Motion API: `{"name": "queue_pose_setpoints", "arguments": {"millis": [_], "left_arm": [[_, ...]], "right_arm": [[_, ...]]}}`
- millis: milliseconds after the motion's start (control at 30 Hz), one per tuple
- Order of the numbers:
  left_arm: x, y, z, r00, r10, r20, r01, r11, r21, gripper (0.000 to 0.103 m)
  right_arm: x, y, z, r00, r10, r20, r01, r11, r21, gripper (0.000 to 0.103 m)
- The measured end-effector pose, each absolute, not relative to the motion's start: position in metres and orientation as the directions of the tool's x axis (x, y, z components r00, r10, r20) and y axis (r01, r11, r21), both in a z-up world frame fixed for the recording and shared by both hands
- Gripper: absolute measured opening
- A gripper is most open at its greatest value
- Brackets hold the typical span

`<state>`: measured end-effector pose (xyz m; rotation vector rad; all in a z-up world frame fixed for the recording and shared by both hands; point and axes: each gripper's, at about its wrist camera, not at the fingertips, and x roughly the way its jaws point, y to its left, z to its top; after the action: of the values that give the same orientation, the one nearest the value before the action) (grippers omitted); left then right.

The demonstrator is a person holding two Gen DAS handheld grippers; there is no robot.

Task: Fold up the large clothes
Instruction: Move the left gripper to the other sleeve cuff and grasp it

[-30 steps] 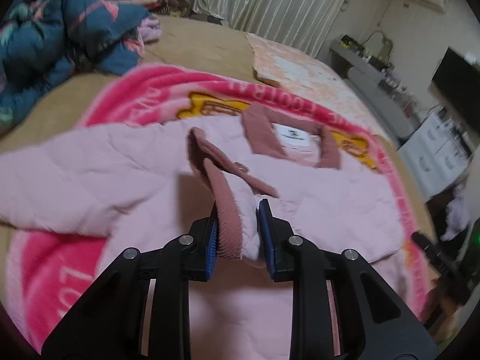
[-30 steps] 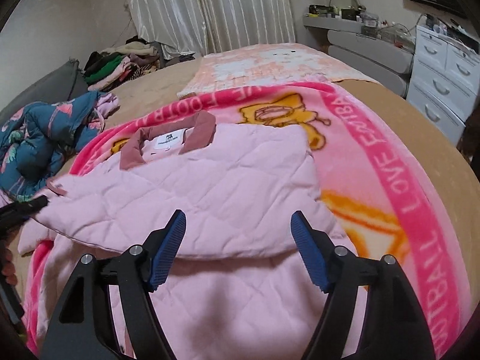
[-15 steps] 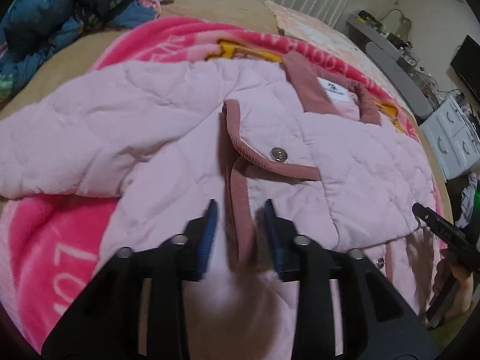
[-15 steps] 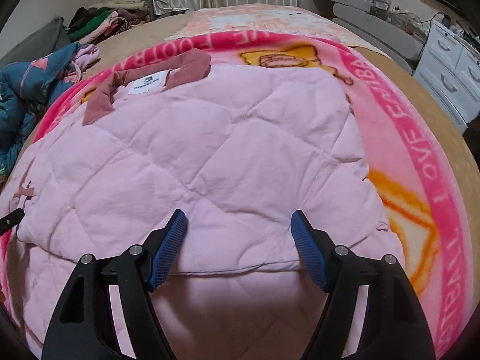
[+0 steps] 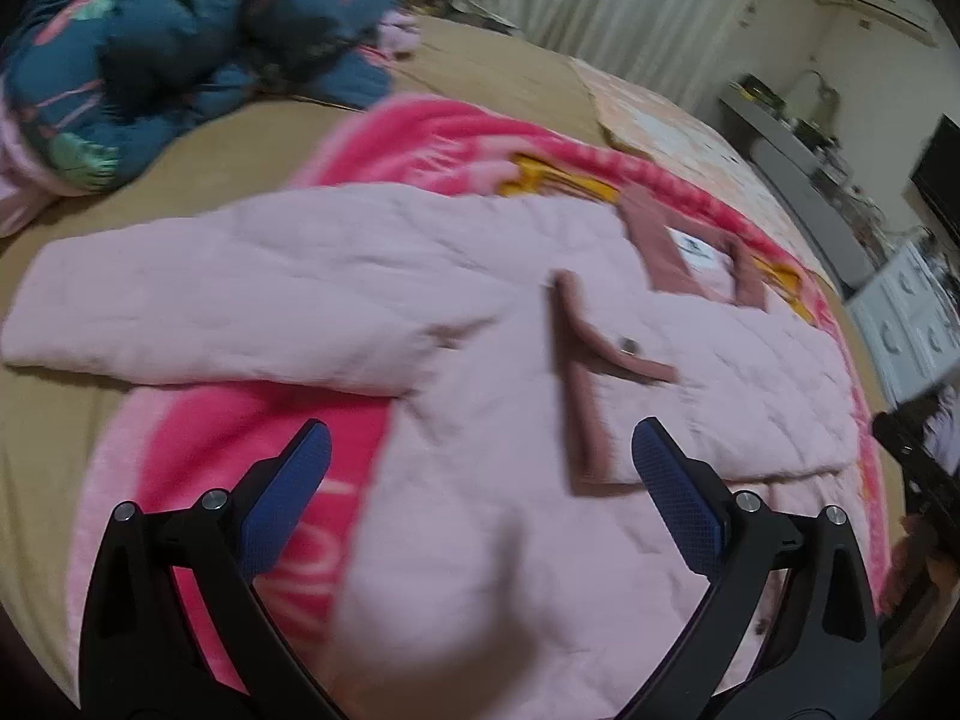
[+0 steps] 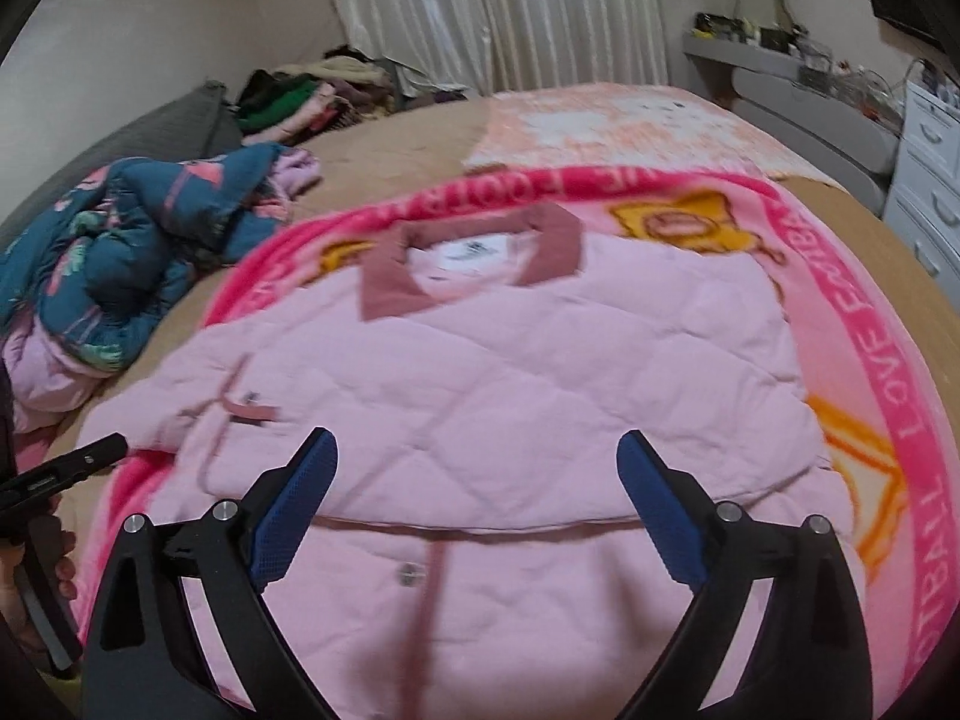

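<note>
Jacket (image 6: 510,396) lies flat on the pink blanket (image 6: 864,324), 1 side folded inward; left gripper (image 5: 480,486) and right gripper (image 6: 477,486) hover wide open, empty, likely poised for another fold.

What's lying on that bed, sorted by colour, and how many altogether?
Pale pink: 1, the quilted jacket
Hot pink: 1, the printed blanket
Dark blue: 1, the crumpled floral bundle
Peach and white: 1, the far cover
Total: 4
</note>
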<state>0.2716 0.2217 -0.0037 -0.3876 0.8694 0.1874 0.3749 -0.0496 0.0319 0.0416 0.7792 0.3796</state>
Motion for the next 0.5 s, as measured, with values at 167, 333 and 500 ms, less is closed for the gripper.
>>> {"name": "queue_pose_setpoints", "arguments": {"millis": [167,333,500], "left_arm": [[0.256,0.256,-0.005,0.636,0.042,-0.770,-0.385,0.883,-0.269,0.094],[0.241,0.285,-0.007,0.640,0.103,-0.762,-0.446,0.857,-0.259,0.094],[0.230,0.315,-0.010,0.639,0.139,-0.757,-0.500,0.823,-0.271,0.094]], "right_arm": [[0.363,-0.012,0.046,0.642,0.380,-0.666,-0.386,0.911,0.148,0.094],[0.356,0.032,0.051,0.623,0.406,-0.669,-0.453,0.884,0.115,0.094],[0.347,0.074,0.056,0.608,0.433,-0.665,-0.514,0.853,0.085,0.094]]}}
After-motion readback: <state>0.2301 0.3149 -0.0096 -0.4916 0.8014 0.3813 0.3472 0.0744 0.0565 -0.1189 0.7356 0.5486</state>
